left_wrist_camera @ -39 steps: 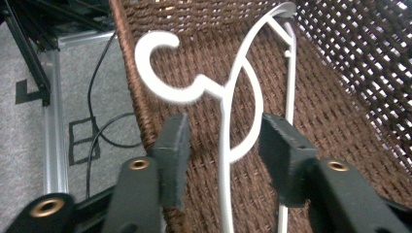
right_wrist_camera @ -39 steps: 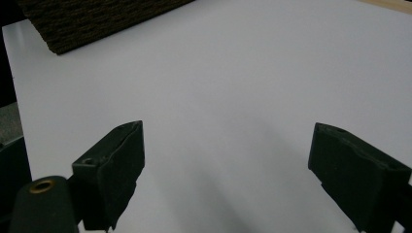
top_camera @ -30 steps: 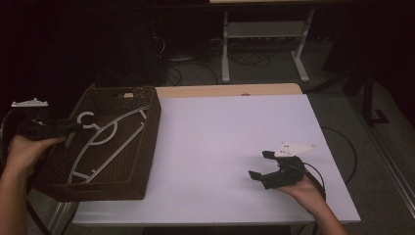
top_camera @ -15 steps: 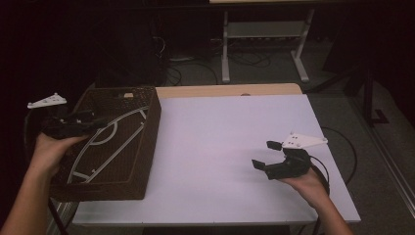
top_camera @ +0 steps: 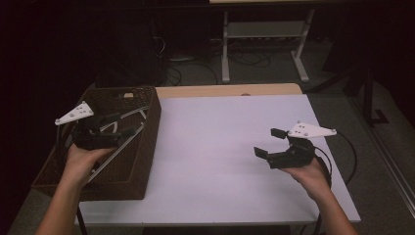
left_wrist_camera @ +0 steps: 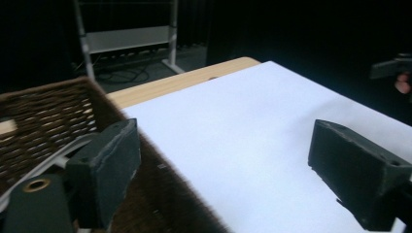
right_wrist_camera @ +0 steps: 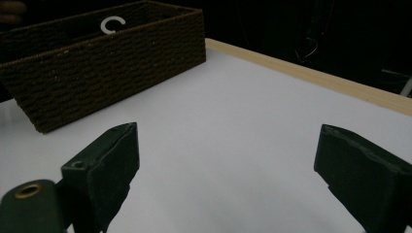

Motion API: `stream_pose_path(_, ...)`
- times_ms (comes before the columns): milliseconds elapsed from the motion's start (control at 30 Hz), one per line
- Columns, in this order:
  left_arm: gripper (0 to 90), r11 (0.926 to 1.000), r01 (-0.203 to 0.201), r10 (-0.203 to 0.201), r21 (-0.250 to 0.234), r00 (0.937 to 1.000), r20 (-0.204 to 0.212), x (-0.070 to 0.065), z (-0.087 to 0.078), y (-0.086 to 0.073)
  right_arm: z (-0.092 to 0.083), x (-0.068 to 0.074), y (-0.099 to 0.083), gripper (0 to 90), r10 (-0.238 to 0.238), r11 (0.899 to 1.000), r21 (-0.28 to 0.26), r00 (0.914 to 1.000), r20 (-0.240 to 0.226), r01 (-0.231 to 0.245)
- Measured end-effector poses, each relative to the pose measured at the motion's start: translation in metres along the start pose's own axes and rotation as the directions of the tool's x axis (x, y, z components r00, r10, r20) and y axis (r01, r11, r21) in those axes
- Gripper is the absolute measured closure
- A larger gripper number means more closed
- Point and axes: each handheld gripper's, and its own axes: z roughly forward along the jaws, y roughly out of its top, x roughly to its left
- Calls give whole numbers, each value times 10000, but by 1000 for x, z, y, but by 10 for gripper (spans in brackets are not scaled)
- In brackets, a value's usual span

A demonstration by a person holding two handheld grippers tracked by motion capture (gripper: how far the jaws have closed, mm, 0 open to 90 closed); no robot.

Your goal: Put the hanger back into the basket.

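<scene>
Since a second ago the left gripper has moved right across the dark brown woven basket, jaws just opening, nothing between them, now apart. White plastic hanger lies in the basket. Right gripper is lifted slightly over the white table, jaws wide apart, empty, pointing toward the basket.
</scene>
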Motion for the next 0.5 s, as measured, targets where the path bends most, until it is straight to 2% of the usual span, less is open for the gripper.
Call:
stream_pose_path(233, 51, 9997, -37, 51, -261, 9986, 520, -25, 17, -6, 4, 1, 12, 36, 102, 9994, -344, 9996, 252, -93)
stream_pose_path(433, 22, 9991, -183, 223, -385, 9941, 1061, -43, 30, -9, 5, 2, 19, 19, 27, 9984, -557, 9996, 278, -11)
stream_pose_path(500, 21, 9983, -277, 334, -512, 9930, 1129, -48, 35, -11, 4, 1, 19, 17, 57, 9983, -585, 9996, 265, -41)
